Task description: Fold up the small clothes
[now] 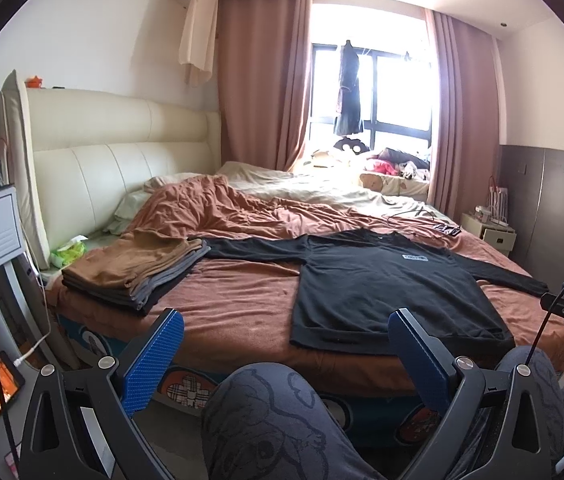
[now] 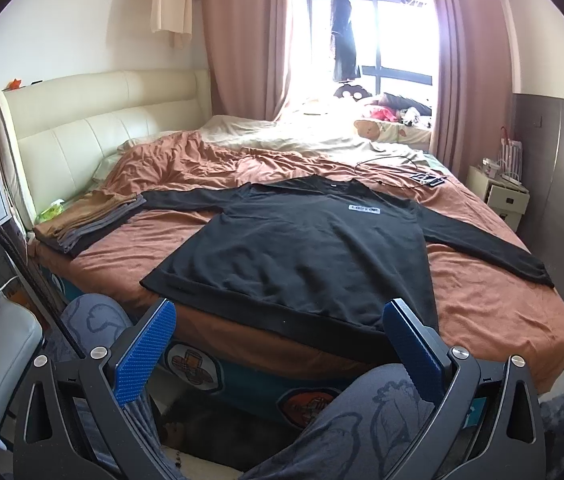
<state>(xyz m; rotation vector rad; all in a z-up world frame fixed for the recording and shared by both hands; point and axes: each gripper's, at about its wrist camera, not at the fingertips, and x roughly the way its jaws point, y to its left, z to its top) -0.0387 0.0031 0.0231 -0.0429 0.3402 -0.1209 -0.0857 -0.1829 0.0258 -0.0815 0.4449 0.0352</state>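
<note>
Rust-coloured bedding (image 1: 242,292) is filling the middle of your left wrist view, with the black sweatshirt (image 1: 381,292) lying flat centre-right and the folded stack (image 1: 134,276) sitting at centre-left. Your left gripper (image 1: 285,344) is hovering with jaws wide, gripping nothing. Through the right wrist view, the sweatshirt is spreading across centre frame while your right gripper (image 2: 280,336) is gaping wide, empty, above your knees (image 2: 361,412).
</note>
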